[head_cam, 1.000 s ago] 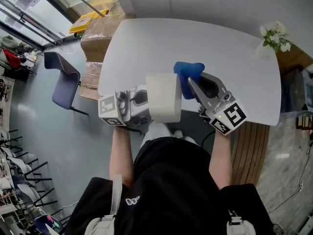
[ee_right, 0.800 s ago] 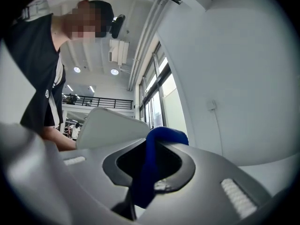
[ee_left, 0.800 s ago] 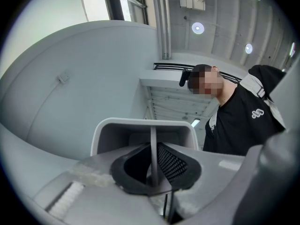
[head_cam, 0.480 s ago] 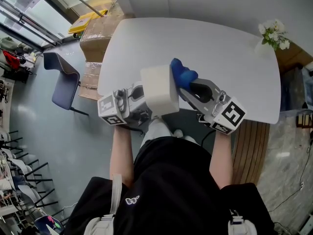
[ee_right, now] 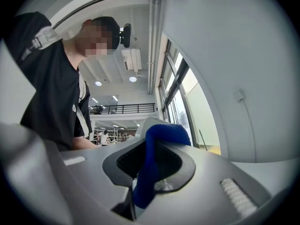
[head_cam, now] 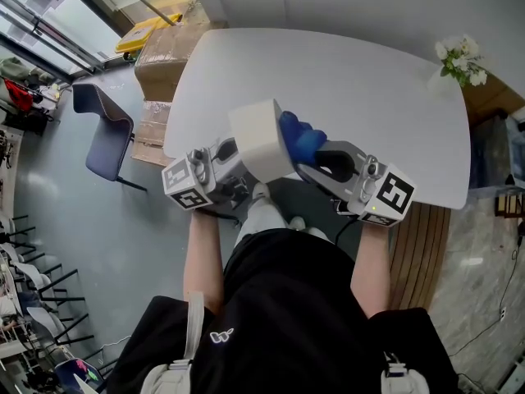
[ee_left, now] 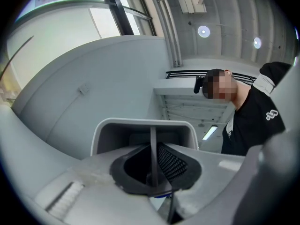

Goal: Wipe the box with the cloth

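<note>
Step in hand: judged to be the wipe itself, with the cloth against 1 face of the box and both held in the air.
Box (head_cam: 261,142): white, tilted, lifted above the near edge of the table (head_cam: 369,80), at about 6 o'clock of the tabletop in the head view. The left gripper view shows it is open-topped and thin-walled.
Left gripper (ee_left: 153,165): jaws closed on 1 thin wall of the box, which stands as an upright strip between the dark pads. It reaches the box from about 8 o'clock in the head view.
Cloth (head_cam: 299,136): blue, bunched into a lump, touching the box's face on its 3 o'clock side.
Right gripper (ee_right: 143,189): jaws clamped on a fold of the cloth, the rest bulging out past the tips toward the box. It comes in from about 4 o'clock of the box.
Progress: cannot be read from the box surface; no dirt or streaks show.
Next move calls for: sliding the cloth along the face under light pressure while the left grip braces the box against the push, then turning the box to offer another face.
Risk: a hard push could twist the thin wall in the left jaws.
Elsewhere: flowers (head_cam: 459,60) at the table's 2 o'clock corner, well apart from the work.
</note>
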Demonstrator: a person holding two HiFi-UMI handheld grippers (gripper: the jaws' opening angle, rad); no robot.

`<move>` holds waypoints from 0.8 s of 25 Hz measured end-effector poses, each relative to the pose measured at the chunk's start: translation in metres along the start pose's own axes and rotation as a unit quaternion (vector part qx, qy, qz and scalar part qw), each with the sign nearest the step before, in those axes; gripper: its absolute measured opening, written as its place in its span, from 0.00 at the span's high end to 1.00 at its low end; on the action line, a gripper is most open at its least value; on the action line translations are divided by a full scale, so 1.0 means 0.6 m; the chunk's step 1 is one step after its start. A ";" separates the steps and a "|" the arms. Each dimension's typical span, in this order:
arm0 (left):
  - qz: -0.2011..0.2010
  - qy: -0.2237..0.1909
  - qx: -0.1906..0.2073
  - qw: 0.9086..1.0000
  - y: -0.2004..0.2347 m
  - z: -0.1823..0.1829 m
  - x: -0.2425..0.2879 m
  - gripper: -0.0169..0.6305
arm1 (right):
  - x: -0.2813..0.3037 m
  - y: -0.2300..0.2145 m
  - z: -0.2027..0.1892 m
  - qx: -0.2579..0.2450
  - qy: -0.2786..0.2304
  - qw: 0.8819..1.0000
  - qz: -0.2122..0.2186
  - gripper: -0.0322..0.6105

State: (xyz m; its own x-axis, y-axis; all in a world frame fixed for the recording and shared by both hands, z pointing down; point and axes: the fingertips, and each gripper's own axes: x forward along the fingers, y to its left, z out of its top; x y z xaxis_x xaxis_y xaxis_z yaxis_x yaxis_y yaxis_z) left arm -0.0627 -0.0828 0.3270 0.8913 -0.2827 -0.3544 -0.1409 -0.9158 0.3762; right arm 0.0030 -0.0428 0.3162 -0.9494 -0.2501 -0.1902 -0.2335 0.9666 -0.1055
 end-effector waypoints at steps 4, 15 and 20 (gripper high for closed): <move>0.021 0.014 0.003 1.000 0.013 -0.009 -0.004 0.90 | -0.001 0.010 0.008 0.006 -0.012 1.000 0.020 0.87; 0.050 0.092 0.019 0.994 0.031 -0.055 -0.013 0.90 | -0.010 0.008 0.045 0.021 -0.087 0.996 0.014 0.87; 0.086 0.169 0.045 0.981 0.056 -0.089 -0.015 0.90 | -0.022 -0.038 0.048 0.029 -0.110 0.992 -0.055 0.87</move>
State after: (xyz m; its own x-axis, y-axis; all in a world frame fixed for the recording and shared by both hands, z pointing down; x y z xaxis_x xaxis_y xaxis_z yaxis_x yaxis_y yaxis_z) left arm -0.0527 -0.0958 0.3886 0.9411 -0.3375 0.0180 -0.3251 -0.8892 0.3219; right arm 0.0269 -0.0630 0.2928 -0.8489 -0.3661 -0.3813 -0.3147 0.9296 -0.1919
